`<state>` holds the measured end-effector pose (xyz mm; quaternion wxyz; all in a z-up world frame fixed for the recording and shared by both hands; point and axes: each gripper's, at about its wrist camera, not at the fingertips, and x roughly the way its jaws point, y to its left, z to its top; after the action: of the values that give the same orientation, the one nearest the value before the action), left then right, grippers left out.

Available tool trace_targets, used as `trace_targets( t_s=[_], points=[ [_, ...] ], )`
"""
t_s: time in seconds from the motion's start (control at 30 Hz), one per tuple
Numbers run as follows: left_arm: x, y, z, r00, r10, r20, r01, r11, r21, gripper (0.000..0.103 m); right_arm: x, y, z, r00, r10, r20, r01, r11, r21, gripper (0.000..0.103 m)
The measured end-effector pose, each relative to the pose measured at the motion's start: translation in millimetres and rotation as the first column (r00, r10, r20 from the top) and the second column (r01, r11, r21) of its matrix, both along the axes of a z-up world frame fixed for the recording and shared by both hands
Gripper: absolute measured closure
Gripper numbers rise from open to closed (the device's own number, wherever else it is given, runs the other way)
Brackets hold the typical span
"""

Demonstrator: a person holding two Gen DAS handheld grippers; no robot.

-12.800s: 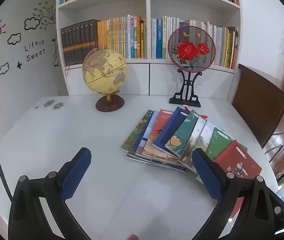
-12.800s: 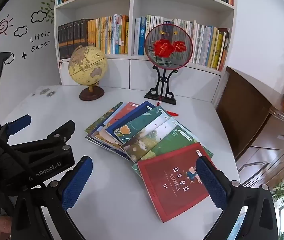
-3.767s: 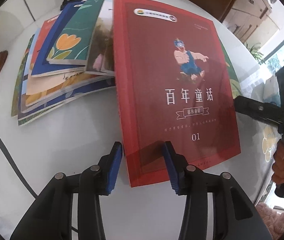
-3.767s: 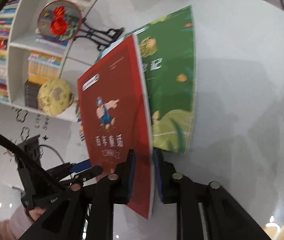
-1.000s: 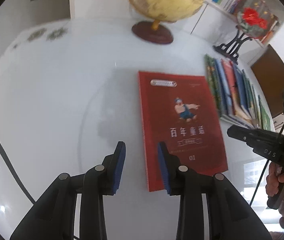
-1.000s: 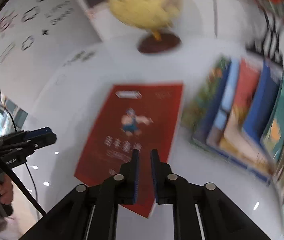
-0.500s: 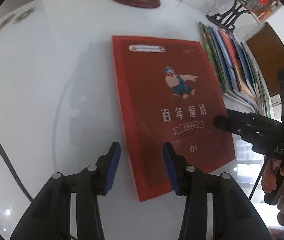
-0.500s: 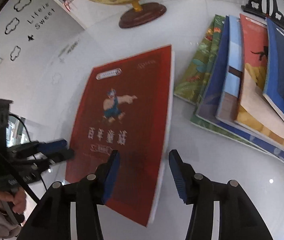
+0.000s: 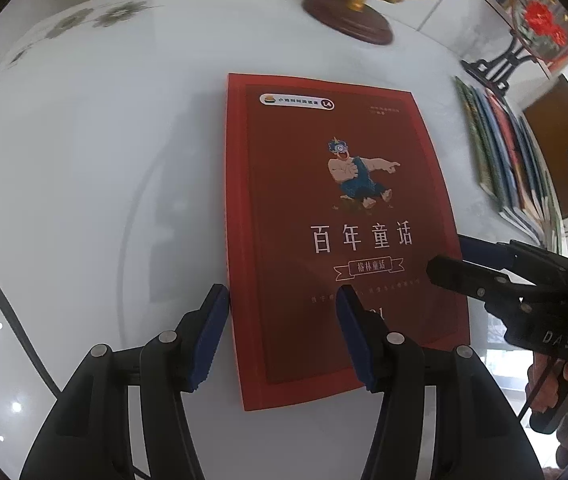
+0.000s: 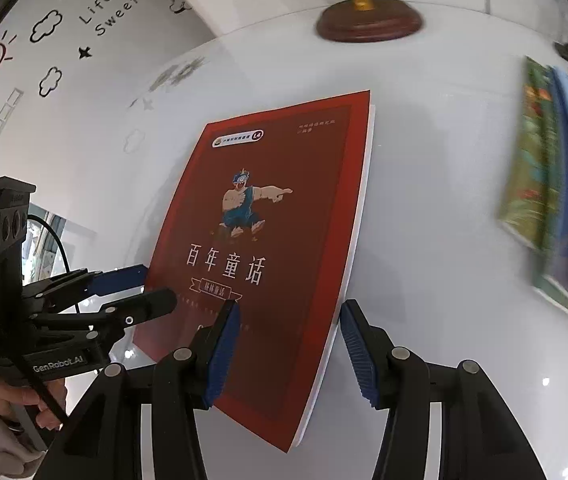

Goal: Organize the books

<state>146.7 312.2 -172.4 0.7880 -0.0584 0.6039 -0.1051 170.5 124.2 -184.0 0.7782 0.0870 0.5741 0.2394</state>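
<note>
A red book (image 9: 339,216) with a cartoon figure and white characters lies flat on the white table (image 9: 84,160). My left gripper (image 9: 282,300) hovers over its near left corner. Its jaws are opening, one pad just outside the spine and the other over the cover, neither pressing. In the right wrist view the same red book (image 10: 268,240) has its white page edge between the open fingers of my right gripper (image 10: 289,312). The left gripper (image 10: 140,288) shows there at the book's left edge, the right gripper (image 9: 463,260) in the left wrist view at the book's right edge.
Several fanned books (image 9: 503,160) (image 10: 555,208) lie to the right of the red one. A globe on a dark wooden base (image 9: 347,20) (image 10: 369,20) stands behind it, with a black fan stand (image 9: 495,68) further right. A person's hand (image 10: 16,400) holds each gripper.
Both grippers came down closer to the red book. The left jaws widened step by step. The right jaws, shut a second ago, now stand apart around the page edge.
</note>
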Motion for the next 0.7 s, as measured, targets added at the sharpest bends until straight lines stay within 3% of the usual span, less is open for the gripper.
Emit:
trace_targets(
  t_s=[0.17,0.3,0.5,0.57,0.7],
  points=[
    [1,13,0,1.000,-0.006,-0.012,0.005,1.000,-0.020,0.051,2,19,1,1.000,0.010,0.008,-0.010,1.000,-0.019,0.050],
    [2,16,7,1.000,0.000,-0.017,0.000,1.000,-0.008,0.051,3,3,5,0.997,-0.080,-0.001,0.080,0.996,0.032,0.050],
    [1,12,49,0.999,-0.013,0.051,0.017,0.997,-0.073,0.051,-25,-40,38,0.971,-0.228,0.079,0.229,0.973,-0.004,0.050],
    [5,0,71,0.995,-0.019,0.100,0.029,0.994,-0.106,0.051,-33,-54,49,0.958,-0.270,0.095,0.273,0.962,-0.011,0.049],
    [14,-41,104,0.984,-0.062,0.170,0.078,0.993,-0.092,0.051,-58,-93,87,0.923,-0.339,0.181,0.346,0.938,-0.006,0.049]
  ],
)
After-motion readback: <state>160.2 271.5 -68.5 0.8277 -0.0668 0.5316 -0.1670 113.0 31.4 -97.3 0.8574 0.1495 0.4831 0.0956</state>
